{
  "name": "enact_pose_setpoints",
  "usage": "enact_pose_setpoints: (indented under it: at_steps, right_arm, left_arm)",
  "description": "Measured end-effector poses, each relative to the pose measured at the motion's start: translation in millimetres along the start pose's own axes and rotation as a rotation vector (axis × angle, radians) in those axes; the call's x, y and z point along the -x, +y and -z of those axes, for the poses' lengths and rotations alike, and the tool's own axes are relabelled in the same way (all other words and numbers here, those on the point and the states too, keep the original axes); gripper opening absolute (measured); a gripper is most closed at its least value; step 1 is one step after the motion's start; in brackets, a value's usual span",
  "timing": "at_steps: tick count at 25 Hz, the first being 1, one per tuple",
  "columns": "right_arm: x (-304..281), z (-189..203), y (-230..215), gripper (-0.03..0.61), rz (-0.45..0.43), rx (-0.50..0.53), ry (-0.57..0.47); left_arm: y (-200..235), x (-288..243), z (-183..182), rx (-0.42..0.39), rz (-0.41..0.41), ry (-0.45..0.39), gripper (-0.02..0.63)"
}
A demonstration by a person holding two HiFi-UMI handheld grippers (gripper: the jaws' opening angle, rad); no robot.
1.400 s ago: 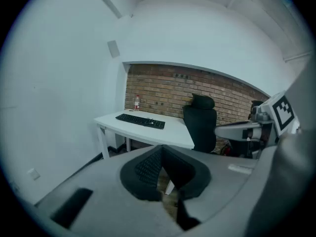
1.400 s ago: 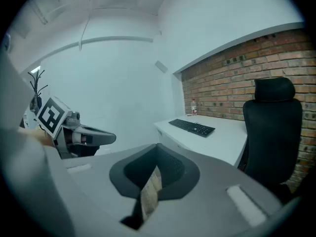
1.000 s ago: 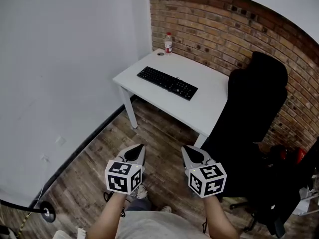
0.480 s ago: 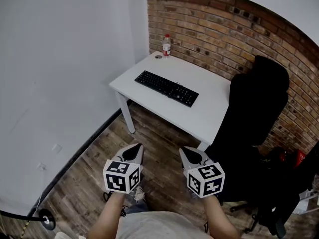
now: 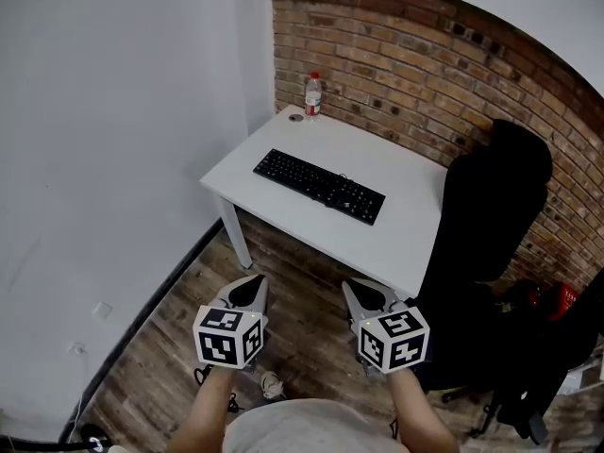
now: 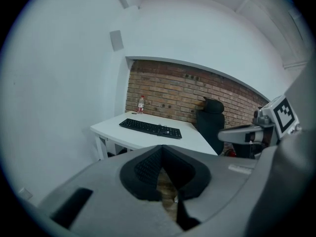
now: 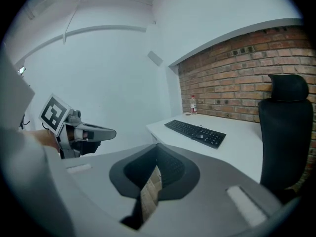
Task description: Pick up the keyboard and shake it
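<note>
White desk (image 5: 377, 159), keyboard (image 5: 319, 187) well beyond left gripper (image 5: 255, 286)

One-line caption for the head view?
Left tool and right tool, shut and empty, short of the desk holding the keyboard.

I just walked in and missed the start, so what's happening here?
A person stands back from the white desk, holding a tool in each hand. The left tool and the right tool are both shut and empty. The black keyboard lies untouched on the desk, so the pick-up has not begun. A water bottle stands at the desk's far corner.
</note>
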State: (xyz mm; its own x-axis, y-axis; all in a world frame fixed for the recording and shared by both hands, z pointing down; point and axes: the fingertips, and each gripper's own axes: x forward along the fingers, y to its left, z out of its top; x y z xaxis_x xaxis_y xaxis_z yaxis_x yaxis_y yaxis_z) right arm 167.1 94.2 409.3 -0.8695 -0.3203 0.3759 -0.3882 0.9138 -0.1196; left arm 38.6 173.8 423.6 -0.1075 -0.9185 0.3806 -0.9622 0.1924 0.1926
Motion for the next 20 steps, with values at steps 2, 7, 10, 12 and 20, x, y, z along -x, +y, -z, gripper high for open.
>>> enact_pose_setpoints:
  at_steps: [2, 7, 10, 12, 20]
  right_arm:
    - [-16, -6, 5, 0.011, 0.009, -0.002, 0.007]
    - [-51, -19, 17, 0.011, 0.036, -0.002, 0.017]
    - [-68, -25, 20, 0.011, 0.056, -0.014, 0.019]
    - [-78, -28, 23, 0.011, 0.07, -0.02, 0.022]
    - [-111, -35, 22, 0.011, 0.104, -0.038, 0.022]
  left_arm:
    - [17, -5, -6, 0.002, 0.009, 0.003, -0.008]
    - [59, -15, -18, 0.011, 0.027, 0.005, -0.008]
    - [81, -20, -24, 0.009, 0.039, 0.008, -0.008]
    - [95, -24, -26, 0.011, 0.046, 0.012, -0.009]
    - [127, -48, -37, -0.002, 0.078, 0.024, -0.009]
